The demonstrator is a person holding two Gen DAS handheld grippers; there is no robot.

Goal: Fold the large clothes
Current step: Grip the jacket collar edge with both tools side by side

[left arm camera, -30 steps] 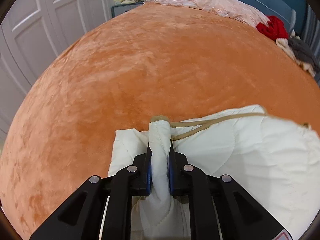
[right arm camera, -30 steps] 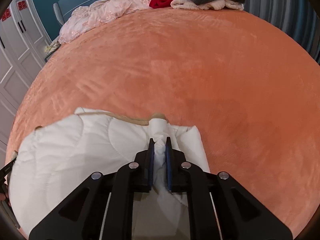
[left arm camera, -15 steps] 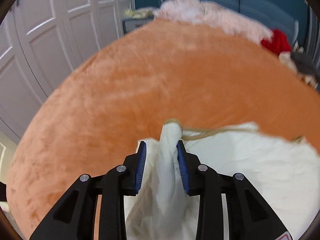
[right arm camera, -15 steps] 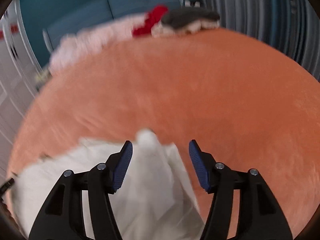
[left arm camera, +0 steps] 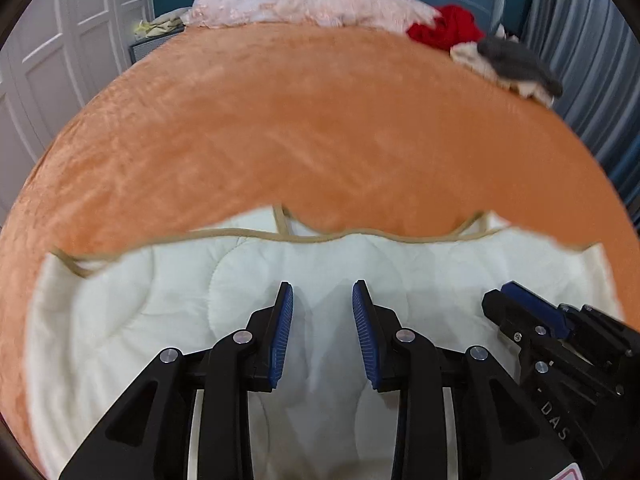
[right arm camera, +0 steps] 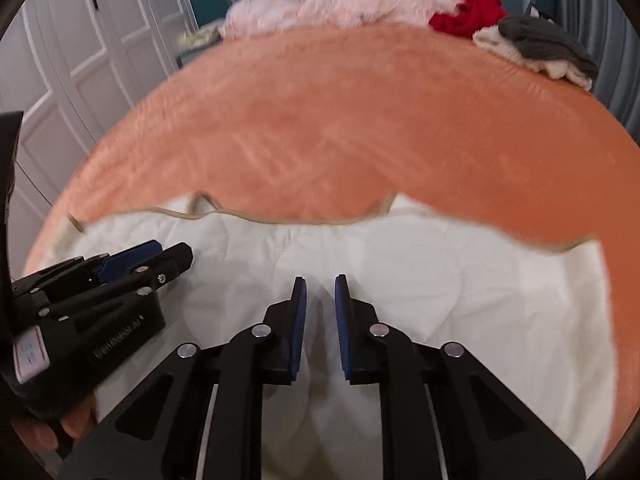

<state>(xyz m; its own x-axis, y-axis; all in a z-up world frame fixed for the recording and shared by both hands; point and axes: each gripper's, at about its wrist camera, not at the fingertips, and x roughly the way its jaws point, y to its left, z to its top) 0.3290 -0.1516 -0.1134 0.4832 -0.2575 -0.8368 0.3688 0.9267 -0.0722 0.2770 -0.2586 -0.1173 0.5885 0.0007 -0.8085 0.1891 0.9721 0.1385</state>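
Lying flat on the orange bedspread (left arm camera: 320, 128), the cream quilted garment (left arm camera: 120, 320) spreads beneath both tools. Left gripper (left arm camera: 322, 292): jaws parted, gripping nothing. Right gripper (right arm camera: 320, 282): jaws slightly apart, also empty. A clothing pile (right arm camera: 520, 36) sits along the far bed edge.

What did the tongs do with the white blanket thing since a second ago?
Both let go. A second ago the left tongs and the right tongs each pinched a bunched corner of the white quilted garment; now both are open, drawn back above it, and it lies spread flat. The orange bedspread and the clothes pile at the far end stayed put.
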